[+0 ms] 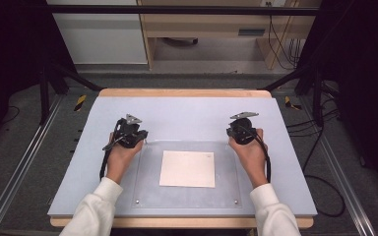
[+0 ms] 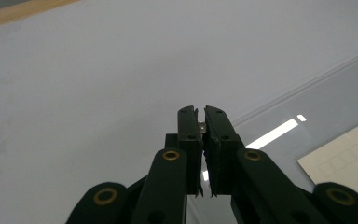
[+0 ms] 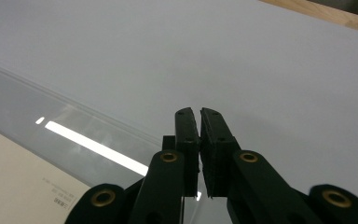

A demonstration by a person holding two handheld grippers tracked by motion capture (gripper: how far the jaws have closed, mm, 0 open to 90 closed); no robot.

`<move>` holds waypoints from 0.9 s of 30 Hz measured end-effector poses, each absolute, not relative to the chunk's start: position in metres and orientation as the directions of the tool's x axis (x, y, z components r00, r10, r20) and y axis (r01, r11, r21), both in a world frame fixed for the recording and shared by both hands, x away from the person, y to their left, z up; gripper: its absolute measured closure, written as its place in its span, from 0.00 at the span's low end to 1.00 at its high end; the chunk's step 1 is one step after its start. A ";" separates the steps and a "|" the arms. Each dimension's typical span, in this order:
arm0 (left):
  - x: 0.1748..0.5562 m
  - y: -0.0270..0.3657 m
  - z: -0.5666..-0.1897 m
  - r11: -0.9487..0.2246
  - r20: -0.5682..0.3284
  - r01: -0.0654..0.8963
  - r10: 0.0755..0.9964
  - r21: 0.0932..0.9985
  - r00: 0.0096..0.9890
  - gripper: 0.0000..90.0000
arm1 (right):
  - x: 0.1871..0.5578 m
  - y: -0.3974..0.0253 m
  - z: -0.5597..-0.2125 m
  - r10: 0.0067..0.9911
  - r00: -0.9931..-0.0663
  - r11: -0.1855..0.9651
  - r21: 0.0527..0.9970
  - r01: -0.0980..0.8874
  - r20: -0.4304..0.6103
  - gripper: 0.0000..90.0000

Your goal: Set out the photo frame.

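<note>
Left tongs, matte black with brass-coloured rivets: we count two jaws drawn almost together, a small silvery stud between their tips at the far left corner of a clear sheet; whether they press it we cannot tell. Right tongs, same make: two jaws nearly closed at the sheet's far right corner, where we cannot tell whether they pinch its edge. Between the two tongs and nearer the person: one clear, glossy, rectangular sheet lying flat, with two small studs at its near corners. Under it, centred: one cream paper, roughly square, faintly printed. Beneath all: one counter, smooth pale grey, wood-edged.
</note>
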State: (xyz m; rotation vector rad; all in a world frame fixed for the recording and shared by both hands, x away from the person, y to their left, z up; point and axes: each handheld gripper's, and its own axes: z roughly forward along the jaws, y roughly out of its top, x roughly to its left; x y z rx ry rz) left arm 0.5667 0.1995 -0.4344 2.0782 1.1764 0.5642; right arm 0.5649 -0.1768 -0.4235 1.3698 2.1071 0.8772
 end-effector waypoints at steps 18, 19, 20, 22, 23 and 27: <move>0.581 0.203 -0.434 -0.335 -0.012 0.604 0.868 0.723 0.496 0.94 | 0.581 -0.177 -0.422 0.924 -0.383 0.282 0.707 0.648 -0.018 0.96; 0.582 0.203 -0.434 -0.333 -0.017 0.606 0.867 0.723 0.498 0.94 | 0.582 -0.177 -0.422 0.924 -0.382 0.281 0.704 0.652 -0.014 0.96; 0.583 0.203 -0.434 -0.337 -0.018 0.607 0.865 0.720 0.501 0.94 | 0.584 -0.178 -0.422 0.922 -0.386 0.283 0.703 0.652 -0.013 0.96; 0.585 0.204 -0.434 -0.334 -0.021 0.607 0.865 0.721 0.501 0.94 | 0.586 -0.178 -0.421 0.921 -0.389 0.281 0.700 0.657 -0.004 0.96; 0.585 0.204 -0.434 -0.332 -0.025 0.610 0.865 0.720 0.501 0.94 | 0.587 -0.179 -0.421 0.921 -0.391 0.280 0.701 0.656 -0.001 0.96; 0.586 0.204 -0.435 -0.335 -0.023 0.609 0.864 0.719 0.503 0.94 | 0.587 -0.180 -0.422 0.919 -0.394 0.276 0.702 0.657 0.007 0.96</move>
